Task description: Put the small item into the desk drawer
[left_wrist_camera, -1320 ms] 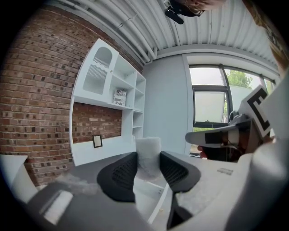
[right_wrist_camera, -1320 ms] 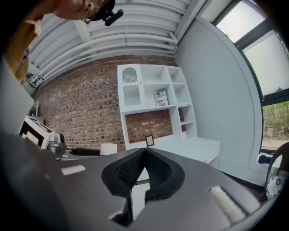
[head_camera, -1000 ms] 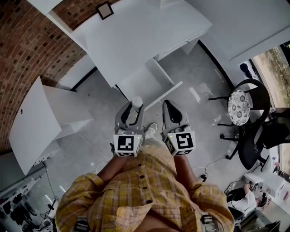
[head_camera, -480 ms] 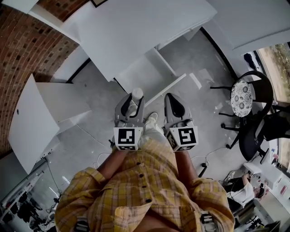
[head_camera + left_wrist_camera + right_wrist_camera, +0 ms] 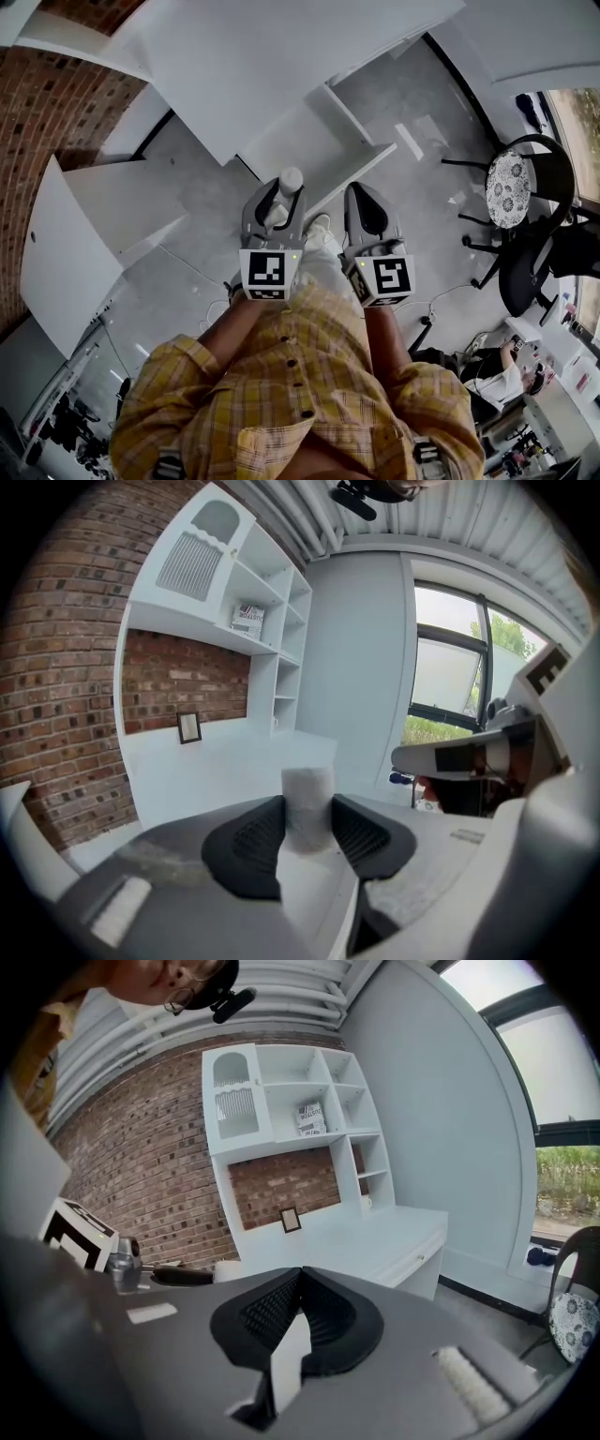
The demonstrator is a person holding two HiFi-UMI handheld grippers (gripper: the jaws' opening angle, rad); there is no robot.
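Before white desk [image 5: 225,761], small whitish cylinder [image 5: 307,803]

Pretty much everything's white here: the desk [image 5: 281,66], the shelf unit [image 5: 272,602] and the small item [image 5: 290,180] are all plain white-ish, against a red-brown brick wall [image 5: 56,103] with pale mortar lines. The floor [image 5: 197,216] is flat grey. The shirt [image 5: 309,394] is yellow plaid with dark buttons. The left gripper [image 5: 278,202] and right gripper [image 5: 367,202] are grey with black ribbed pads and black-and-white square markers. The seat cushion [image 5: 509,183] is white with a dark floral print.
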